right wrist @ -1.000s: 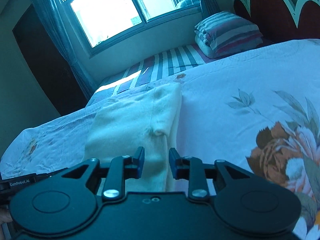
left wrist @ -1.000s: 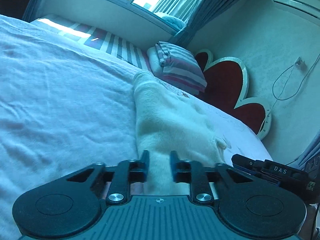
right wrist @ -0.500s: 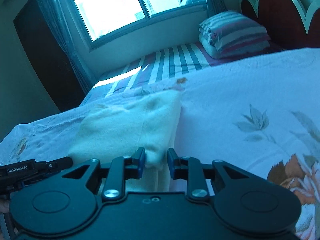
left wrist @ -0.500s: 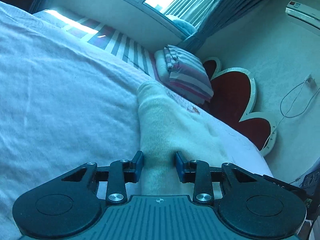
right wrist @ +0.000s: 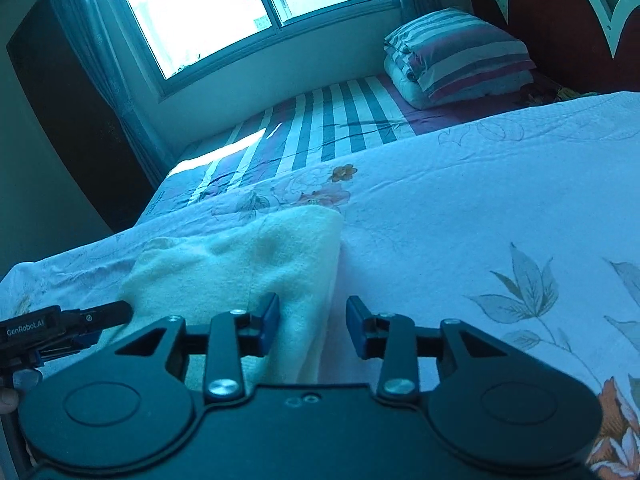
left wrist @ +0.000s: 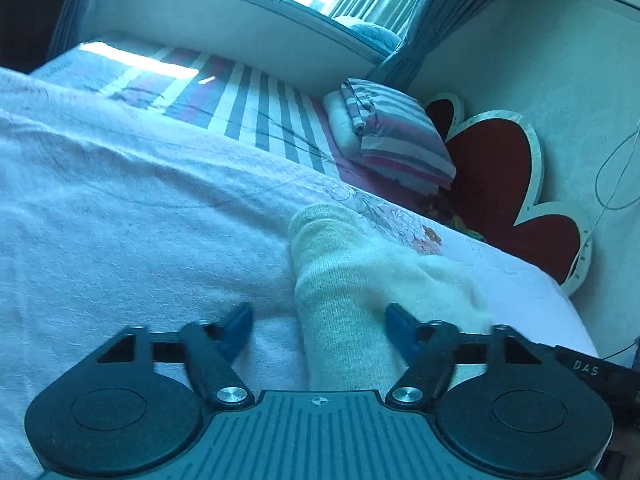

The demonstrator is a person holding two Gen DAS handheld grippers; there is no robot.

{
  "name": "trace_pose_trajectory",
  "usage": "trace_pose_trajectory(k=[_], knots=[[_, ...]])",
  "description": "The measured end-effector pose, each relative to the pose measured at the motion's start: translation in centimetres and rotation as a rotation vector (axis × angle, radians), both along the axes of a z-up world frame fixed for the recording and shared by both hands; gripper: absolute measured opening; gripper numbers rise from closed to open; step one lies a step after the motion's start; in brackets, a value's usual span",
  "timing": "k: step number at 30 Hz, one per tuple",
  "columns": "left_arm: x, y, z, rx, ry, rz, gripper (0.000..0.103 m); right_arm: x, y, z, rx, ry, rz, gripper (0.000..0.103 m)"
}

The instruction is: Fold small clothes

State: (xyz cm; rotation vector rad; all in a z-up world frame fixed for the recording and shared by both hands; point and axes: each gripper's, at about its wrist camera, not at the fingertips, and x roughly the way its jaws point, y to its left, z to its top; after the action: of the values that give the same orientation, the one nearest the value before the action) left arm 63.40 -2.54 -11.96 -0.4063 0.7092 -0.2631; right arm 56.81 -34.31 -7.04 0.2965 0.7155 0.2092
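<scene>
Left wrist view: the left gripper (left wrist: 318, 326) has just opened wide, its jaws apart on either side of the folded cream garment (left wrist: 352, 280) lying on the bed (left wrist: 120, 208), gripping nothing. The right gripper (right wrist: 312, 326) has also just parted, astride the garment's right edge, its pads off the cloth.

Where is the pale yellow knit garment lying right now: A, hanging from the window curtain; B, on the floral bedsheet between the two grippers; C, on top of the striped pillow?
B: the pale yellow knit garment lies flat on the floral bedsheet, well short of the striped pillow.
</scene>
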Motion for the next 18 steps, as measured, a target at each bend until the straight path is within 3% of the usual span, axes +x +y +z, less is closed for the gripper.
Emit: trace_pose_trajectory(k=[1, 3, 7, 13, 18], knots=[[-0.6, -0.2, 0.3, 0.023, -0.016, 0.000, 0.096, -0.6, 0.0, 0.2, 0.006, -0.004, 0.004, 0.047], [-1.6, 0.0, 0.8, 0.030, -0.017, -0.021, 0.096, -1.6, -0.2, 0.4, 0.032, -0.006, 0.016, 0.051], [-4.1, 0.4, 1.7, 0.047, -0.022, -0.012, 0.103, -3.9, -0.9, 1.3, 0.081, -0.031, -0.004, 0.079], [-7.4, 1.0, 2.7, 0.049, -0.031, -0.053, 0.103, -6.3, -1.8, 2.3, 0.127, -0.038, -0.032, 0.081], [-8.7, 1.8, 1.9, -0.015, 0.003, -0.128, 0.103, -7.2, -3.1, 1.2, 0.215, 0.002, -0.033, 0.079]])
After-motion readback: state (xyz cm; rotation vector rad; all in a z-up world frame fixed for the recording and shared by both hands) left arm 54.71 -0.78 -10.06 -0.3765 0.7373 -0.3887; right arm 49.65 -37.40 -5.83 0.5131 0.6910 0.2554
